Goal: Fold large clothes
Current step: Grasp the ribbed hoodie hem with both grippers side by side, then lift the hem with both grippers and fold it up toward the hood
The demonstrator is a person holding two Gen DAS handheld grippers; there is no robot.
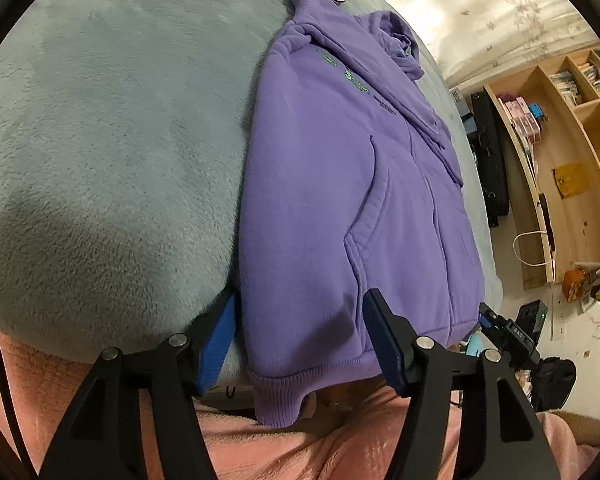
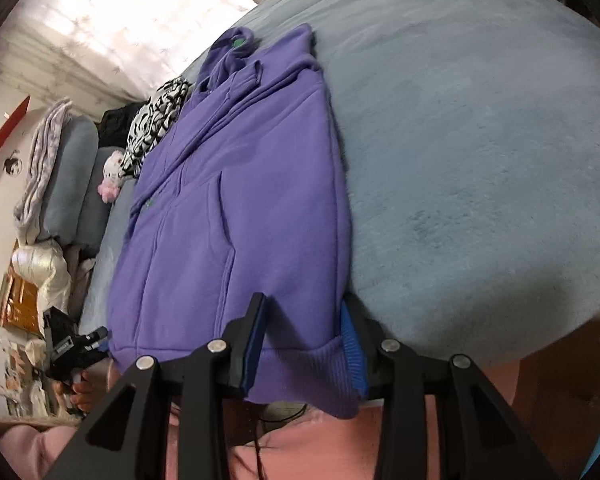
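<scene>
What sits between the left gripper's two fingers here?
In the left wrist view, the purple hoodie's ribbed hem corner lies between the open left gripper's fingers, hanging over the bed edge.

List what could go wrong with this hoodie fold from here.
1. Both grippers, left and right, straddle only the purple hoodie's ribbed hem; thick fleece may slip out when lifted.
2. The folded-in sleeve lies loose and could flop open.
3. The plush blanket may drag the fabric.
</scene>
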